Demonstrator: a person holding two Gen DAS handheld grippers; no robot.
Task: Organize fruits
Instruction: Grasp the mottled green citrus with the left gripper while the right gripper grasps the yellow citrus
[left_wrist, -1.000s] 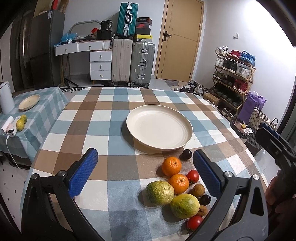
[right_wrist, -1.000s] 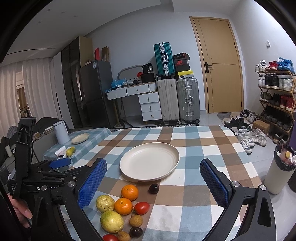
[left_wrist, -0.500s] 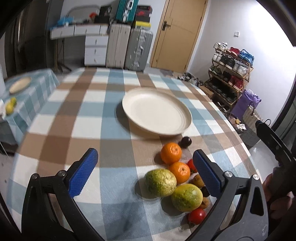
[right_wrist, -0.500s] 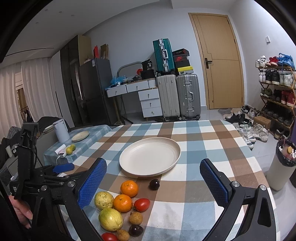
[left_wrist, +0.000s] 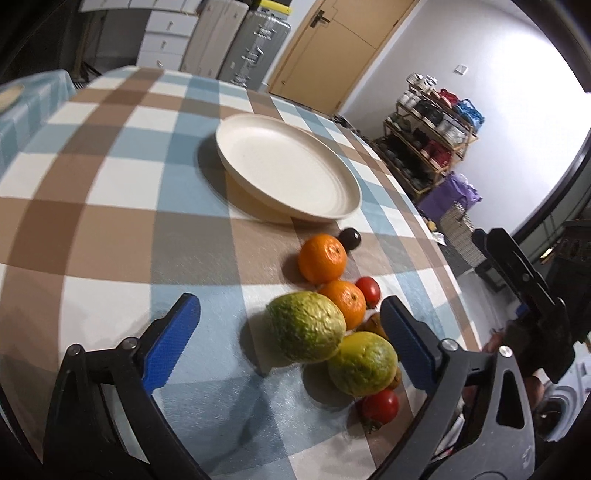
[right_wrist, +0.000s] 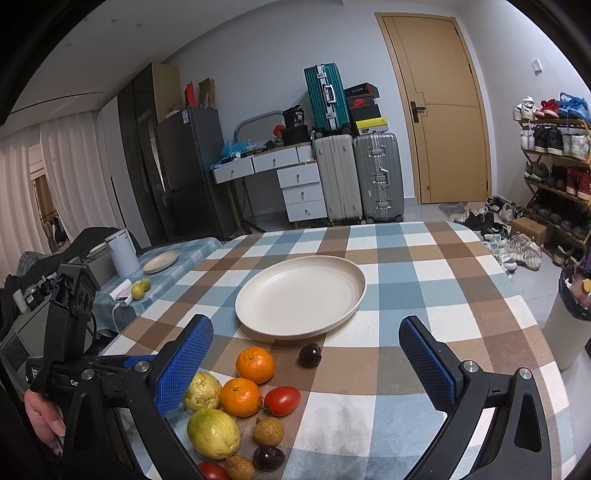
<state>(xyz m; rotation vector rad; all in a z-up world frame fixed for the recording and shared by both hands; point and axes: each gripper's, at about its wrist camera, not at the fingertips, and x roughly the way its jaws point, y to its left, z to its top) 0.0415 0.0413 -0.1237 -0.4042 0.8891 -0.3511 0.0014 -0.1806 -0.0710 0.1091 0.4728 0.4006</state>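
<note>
A cream plate (left_wrist: 288, 173) (right_wrist: 301, 295) sits empty in the middle of the checked table. In front of it lies a cluster of fruit: two oranges (left_wrist: 322, 257) (right_wrist: 255, 364), two yellow-green guavas (left_wrist: 306, 326) (right_wrist: 213, 433), red tomatoes (left_wrist: 380, 406) (right_wrist: 282, 400), a dark plum (left_wrist: 349, 238) (right_wrist: 309, 355) and small brown longans (right_wrist: 268, 431). My left gripper (left_wrist: 291, 336) is open and empty, low over the nearer guava. My right gripper (right_wrist: 304, 365) is open and empty, above the table's near edge.
The checked tablecloth (right_wrist: 424, 280) covers the table. A side table (right_wrist: 173, 254) at the left holds a small plate, a white kettle and two limes. Suitcases (right_wrist: 376, 177), drawers, a door and a shoe rack (right_wrist: 554, 177) stand behind.
My left gripper has dropped and moved forward toward the fruit cluster, now straddling the nearer guava. My right gripper has barely moved.
</note>
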